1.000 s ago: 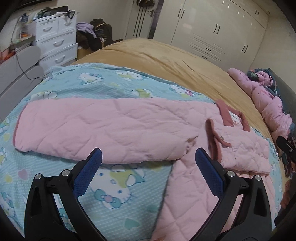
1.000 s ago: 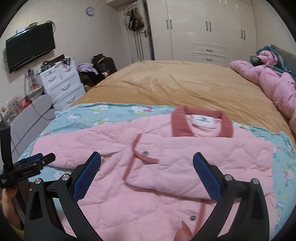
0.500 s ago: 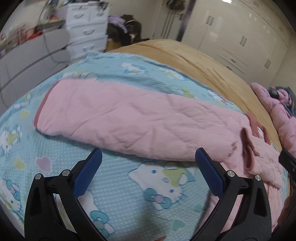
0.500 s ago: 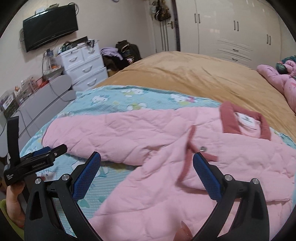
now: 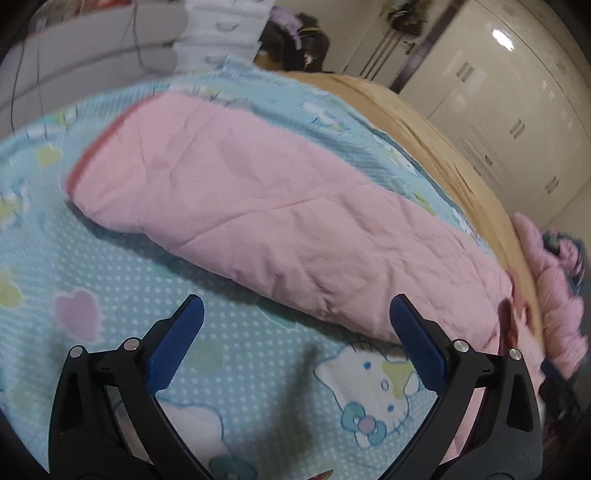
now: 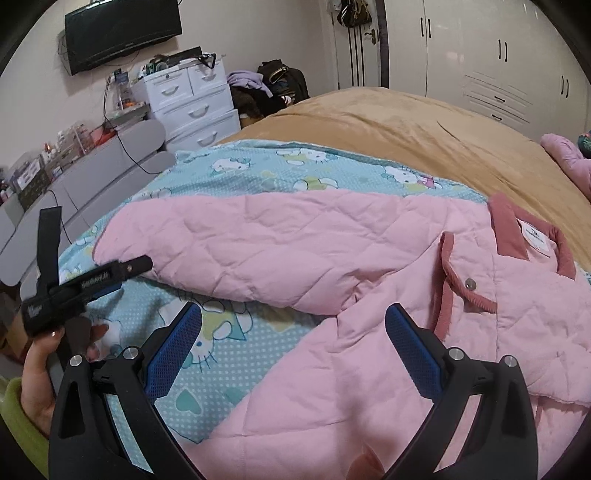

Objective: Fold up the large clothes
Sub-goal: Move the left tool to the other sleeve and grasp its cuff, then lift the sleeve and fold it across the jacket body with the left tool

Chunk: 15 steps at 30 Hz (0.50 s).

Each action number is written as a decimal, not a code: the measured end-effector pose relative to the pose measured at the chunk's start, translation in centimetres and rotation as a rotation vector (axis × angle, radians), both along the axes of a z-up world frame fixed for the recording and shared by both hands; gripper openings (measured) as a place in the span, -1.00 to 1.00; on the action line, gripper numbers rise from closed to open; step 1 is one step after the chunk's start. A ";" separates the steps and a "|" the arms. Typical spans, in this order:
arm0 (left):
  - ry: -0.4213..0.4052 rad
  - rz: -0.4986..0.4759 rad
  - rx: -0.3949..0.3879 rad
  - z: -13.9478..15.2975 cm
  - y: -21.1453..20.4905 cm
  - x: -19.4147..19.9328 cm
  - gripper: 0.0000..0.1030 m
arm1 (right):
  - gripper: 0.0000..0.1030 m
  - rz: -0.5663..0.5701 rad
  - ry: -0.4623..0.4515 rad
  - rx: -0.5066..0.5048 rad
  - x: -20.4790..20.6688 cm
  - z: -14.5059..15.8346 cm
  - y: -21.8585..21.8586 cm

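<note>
- Pink quilted jacket (image 6: 369, 258) lies flat on our blue cartoon-print blanket (image 6: 258, 166), which covers the near part of the tan bedspread (image 6: 406, 125).
- Its sleeve (image 5: 266, 218) stretches out to the left, dark pink cuff (image 5: 96, 147) at the far end; the dark pink collar (image 6: 517, 232) sits to the right.
- Our left gripper (image 5: 295, 321) is spread wide and holds nothing, hovering above the blanket just beside the sleeve's lower edge.
- Our right gripper (image 6: 293, 325) is equally wide apart and empty, poised over the jacket body near the armpit.
- A hand (image 6: 44, 369) grips the left tool.
- White drawers (image 6: 192, 103) and a wall television (image 6: 122, 33) stand beyond.
</note>
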<state>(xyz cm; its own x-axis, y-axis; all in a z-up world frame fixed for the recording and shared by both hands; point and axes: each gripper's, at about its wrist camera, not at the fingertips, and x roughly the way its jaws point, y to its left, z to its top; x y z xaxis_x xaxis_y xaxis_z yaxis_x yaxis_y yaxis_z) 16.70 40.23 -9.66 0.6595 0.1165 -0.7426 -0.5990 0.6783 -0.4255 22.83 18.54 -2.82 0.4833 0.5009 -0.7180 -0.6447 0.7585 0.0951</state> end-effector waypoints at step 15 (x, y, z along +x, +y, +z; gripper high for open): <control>-0.124 0.200 -0.038 0.5 4.8 1.7 -0.56 | 0.92 -0.079 0.018 0.026 1.4 0.6 -4.8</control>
<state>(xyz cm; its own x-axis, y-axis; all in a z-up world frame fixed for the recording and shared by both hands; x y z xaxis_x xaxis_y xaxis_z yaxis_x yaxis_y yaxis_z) 18.43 45.07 -9.12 0.7123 0.2277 -0.6639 -0.6617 0.5331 -0.5272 24.25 13.72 -2.21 0.5094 0.4805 -0.7139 -0.5814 0.8038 0.1262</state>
